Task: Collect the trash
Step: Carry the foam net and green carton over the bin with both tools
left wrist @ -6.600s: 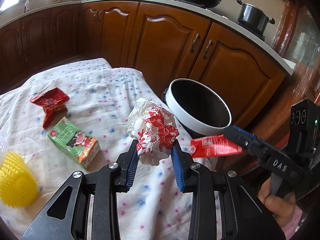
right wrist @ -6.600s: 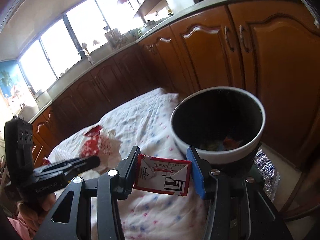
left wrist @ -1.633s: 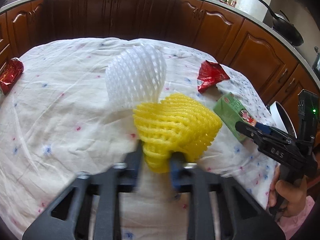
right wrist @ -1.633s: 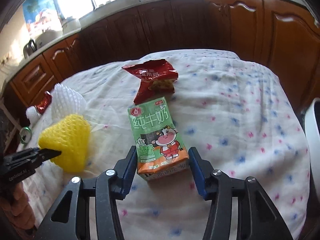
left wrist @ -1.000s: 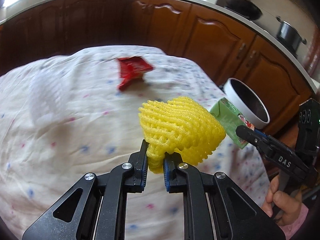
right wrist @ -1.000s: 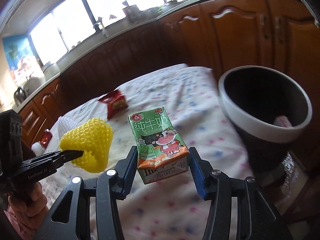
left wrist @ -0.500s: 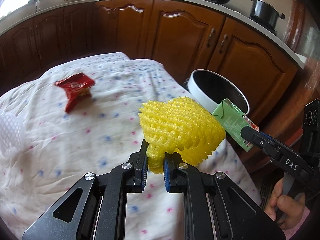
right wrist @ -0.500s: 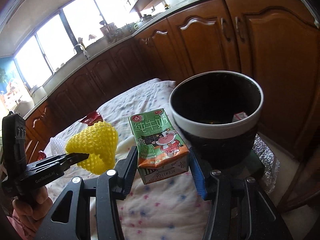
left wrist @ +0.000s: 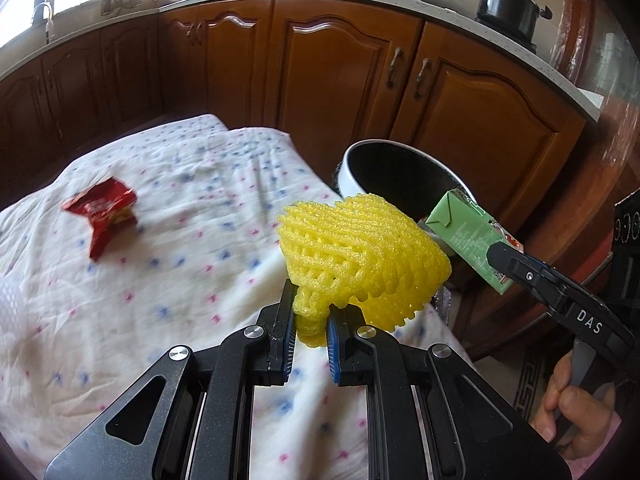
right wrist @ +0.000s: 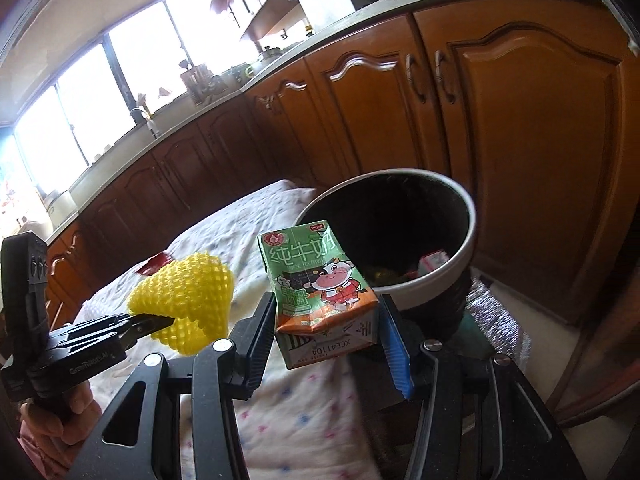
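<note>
My left gripper (left wrist: pixel 311 322) is shut on a yellow foam net (left wrist: pixel 360 256) and holds it above the table's right end; it also shows in the right wrist view (right wrist: pixel 186 296). My right gripper (right wrist: pixel 326 332) is shut on a green milk carton (right wrist: pixel 318 280) and holds it just in front of the white-rimmed trash bin (right wrist: pixel 460 264). In the left wrist view the carton (left wrist: pixel 472 242) hangs at the bin's (left wrist: pixel 352 164) right rim. Some trash lies in the bin's bottom.
A red snack wrapper (left wrist: pixel 102 208) lies on the white dotted tablecloth (left wrist: pixel 160 280) at the left. Brown kitchen cabinets (left wrist: pixel 340 72) stand close behind the bin. A pot (left wrist: pixel 506 8) sits on the counter.
Both grippers have carried their loads further toward the bin. The carton is now nearer the bin's rim, and the yellow net sits closer to the bin.
</note>
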A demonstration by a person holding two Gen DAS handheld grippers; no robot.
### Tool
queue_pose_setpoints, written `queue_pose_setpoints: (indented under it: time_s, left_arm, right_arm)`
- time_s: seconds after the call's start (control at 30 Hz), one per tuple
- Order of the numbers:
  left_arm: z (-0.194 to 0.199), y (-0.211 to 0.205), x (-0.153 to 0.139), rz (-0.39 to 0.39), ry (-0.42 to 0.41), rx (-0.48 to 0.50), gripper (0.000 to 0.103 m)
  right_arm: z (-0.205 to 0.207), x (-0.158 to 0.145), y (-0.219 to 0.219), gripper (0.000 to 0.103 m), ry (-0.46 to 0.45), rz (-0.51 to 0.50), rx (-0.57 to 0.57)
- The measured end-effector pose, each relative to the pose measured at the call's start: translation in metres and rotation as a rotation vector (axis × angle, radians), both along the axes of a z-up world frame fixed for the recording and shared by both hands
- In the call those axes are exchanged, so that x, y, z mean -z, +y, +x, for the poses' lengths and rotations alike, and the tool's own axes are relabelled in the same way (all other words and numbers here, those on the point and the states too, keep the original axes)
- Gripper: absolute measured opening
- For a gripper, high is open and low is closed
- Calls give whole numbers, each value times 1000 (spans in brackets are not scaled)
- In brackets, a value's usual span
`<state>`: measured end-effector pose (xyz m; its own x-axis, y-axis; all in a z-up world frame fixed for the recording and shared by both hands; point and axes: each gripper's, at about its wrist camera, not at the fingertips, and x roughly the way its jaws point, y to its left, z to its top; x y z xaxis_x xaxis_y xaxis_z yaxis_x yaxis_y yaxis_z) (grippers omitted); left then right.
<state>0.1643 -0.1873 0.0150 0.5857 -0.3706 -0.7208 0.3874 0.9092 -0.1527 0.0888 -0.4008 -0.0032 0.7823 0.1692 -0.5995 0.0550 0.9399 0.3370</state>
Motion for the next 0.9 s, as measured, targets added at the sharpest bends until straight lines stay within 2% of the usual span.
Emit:
queue_pose_setpoints:
  time_s: [0.37,0.77,0.9]
  left_arm:
    - [42,-49,-13,26,7,60,12]
    - [92,-108,-15,147,26,101,12]
    - [98,-118,-13,160,31,108,12]
  right_arm:
    - [30,-4,-33,51,25,-69,57]
    - [62,-1,-42,51,79,-131,47]
    - [69,4,-46,51,99,-133,48]
